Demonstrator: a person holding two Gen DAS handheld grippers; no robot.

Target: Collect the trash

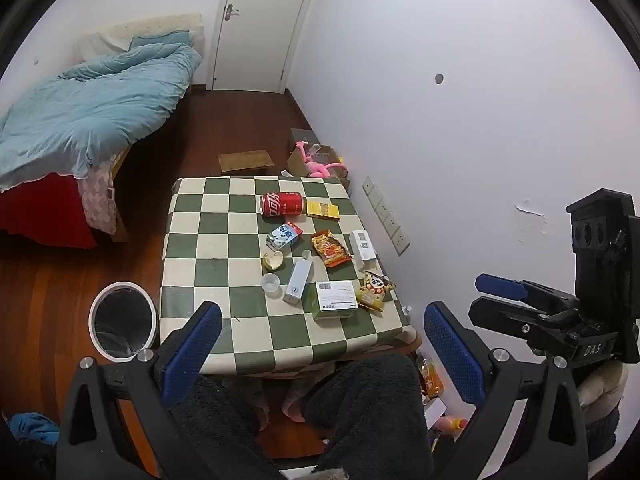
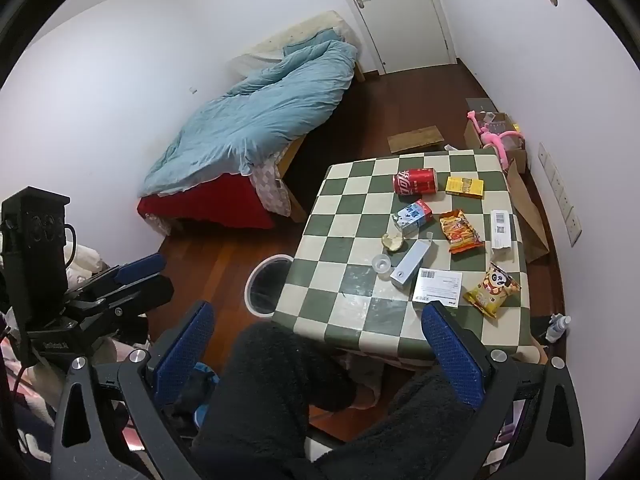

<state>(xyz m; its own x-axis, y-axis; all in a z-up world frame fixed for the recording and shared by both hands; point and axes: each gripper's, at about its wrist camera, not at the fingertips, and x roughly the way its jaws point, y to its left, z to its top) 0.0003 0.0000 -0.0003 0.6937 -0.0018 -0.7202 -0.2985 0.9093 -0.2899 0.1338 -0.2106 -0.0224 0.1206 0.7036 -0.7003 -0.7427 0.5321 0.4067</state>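
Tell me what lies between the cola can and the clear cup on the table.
Between the cola can and the clear cup lie a blue-and-white carton and, nearer the cup, a crumpled pale scrap. Both wrist views show this.

I am looking into a home bedroom: a bed (image 1: 80, 120) under a blue duvet (image 2: 256, 120), a white door (image 1: 260, 24), wood floor (image 1: 48, 288), and a small checkered table (image 1: 224, 240) against the wall.
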